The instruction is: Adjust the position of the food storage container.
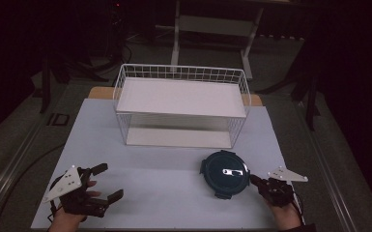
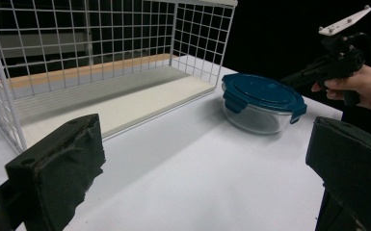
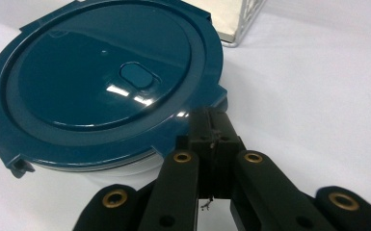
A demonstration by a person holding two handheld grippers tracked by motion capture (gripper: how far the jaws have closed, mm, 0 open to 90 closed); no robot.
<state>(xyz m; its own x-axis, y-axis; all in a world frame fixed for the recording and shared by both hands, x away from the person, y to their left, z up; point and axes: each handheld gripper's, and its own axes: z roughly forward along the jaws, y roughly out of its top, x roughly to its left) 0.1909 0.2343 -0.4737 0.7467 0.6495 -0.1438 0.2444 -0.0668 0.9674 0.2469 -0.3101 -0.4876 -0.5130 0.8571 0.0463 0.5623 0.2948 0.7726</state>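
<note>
Right now my right gripper [image 3: 211, 126] is clenched on a latch tab of the container [image 1: 224, 174], which sits on the worktop [image 1: 164, 183] before the wire basket [image 1: 181, 104]. Glass-looking and slick, probably heavy; tabs give the surest hold. My left gripper [image 1: 105, 181] rests released.

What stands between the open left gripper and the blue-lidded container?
Nothing visible: bare white table lies between the left gripper and the container. The right gripper, fingers shut, is at the container's far rim.
</note>
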